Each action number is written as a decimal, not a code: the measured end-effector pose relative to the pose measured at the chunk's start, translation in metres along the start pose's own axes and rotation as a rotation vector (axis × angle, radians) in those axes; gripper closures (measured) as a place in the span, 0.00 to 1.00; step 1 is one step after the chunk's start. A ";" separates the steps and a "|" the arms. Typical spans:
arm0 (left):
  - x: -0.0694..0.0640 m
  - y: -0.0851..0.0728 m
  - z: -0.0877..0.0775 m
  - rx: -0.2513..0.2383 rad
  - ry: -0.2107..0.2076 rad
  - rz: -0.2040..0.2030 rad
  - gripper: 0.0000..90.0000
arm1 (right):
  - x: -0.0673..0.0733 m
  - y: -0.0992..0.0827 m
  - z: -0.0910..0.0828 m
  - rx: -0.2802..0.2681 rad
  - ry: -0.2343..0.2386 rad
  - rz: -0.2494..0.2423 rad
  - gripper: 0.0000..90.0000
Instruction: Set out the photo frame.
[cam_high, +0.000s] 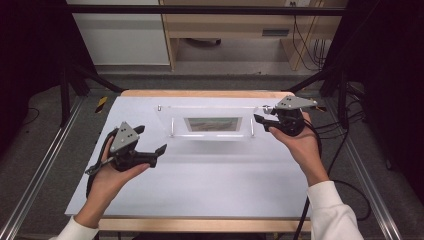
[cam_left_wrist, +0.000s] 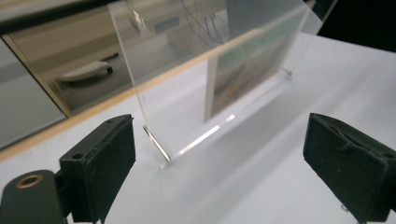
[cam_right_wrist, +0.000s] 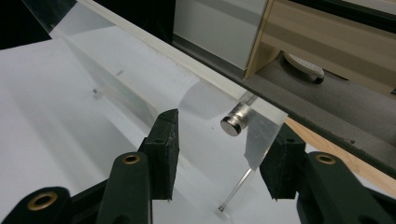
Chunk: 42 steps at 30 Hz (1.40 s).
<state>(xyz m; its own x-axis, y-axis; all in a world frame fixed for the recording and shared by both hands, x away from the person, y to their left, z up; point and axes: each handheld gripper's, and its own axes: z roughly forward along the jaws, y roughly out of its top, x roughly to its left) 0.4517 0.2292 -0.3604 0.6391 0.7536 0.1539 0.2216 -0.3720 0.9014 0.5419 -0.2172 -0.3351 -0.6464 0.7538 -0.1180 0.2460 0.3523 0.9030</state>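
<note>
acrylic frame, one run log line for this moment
frame: upright on table | left gripper: open, off frame | right gripper: jaws around frame corner, grip unclear

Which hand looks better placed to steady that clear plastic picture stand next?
The right. Its tongs already straddle the clear acrylic picture stand's right edge by the silver metal peg. The left tongs hang open, apart from it.

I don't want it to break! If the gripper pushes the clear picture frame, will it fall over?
Probably it tips easily: the clear frame stands upright, tall and thin, on small metal pins. Its glossy panel looks stiff and likely slippery. The right gripper straddles its corner, which may steady it.
</note>
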 end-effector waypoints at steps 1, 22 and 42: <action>-0.002 -0.008 0.000 0.020 -0.007 -0.015 0.10 | 0.000 0.000 0.001 -0.003 -0.001 0.003 0.59; -0.001 -0.095 0.001 0.183 -0.011 -0.021 0.07 | -0.016 0.011 0.019 -0.025 -0.026 0.085 0.56; 0.013 -0.105 -0.011 0.159 0.034 -0.115 0.09 | -0.040 0.023 0.047 -0.042 -0.038 0.175 0.53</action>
<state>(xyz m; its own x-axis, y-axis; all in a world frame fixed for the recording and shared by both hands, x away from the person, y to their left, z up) 0.4288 0.2840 -0.4487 0.5781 0.8130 0.0694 0.4071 -0.3610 0.8390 0.6073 -0.2127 -0.3295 -0.5688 0.8220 0.0277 0.3214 0.1911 0.9274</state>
